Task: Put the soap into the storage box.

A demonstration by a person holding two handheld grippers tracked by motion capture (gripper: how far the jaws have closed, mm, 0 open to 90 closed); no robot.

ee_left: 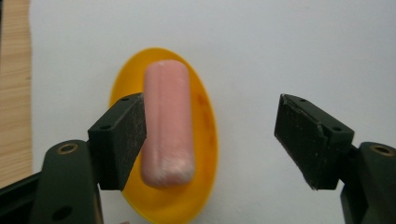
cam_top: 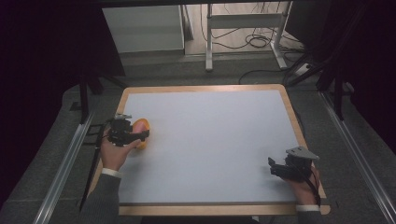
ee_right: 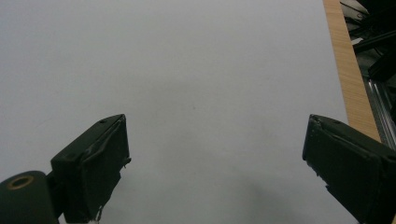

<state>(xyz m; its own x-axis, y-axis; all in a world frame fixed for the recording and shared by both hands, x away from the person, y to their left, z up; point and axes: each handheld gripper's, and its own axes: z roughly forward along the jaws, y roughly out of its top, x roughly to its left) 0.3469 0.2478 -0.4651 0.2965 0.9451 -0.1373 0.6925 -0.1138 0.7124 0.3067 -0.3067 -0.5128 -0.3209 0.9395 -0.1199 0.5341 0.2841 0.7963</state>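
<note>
From the high view, the left claw (cam_top: 133,135) sits at the worktop's (cam_top: 210,140) left edge, right over a yellow dish (cam_top: 142,132), while the right claw (cam_top: 280,169) rests near the front right corner, well apart, probably parked out of the way.

In the left gripper view, the left claw (ee_left: 210,135) is released, its jaws wide. A pink sausage (ee_left: 167,123) lies lengthwise in the dish (ee_left: 205,140), just beside the left jaw and off-centre in the gap. The claw looks lined up with the sausage's length running between the jaws, so that closing would pinch its sides, though it would need shifting first.

In the right gripper view, the right claw (ee_right: 215,163) is also released, jaws spread over bare worktop (ee_right: 187,70), holding nothing.
</note>
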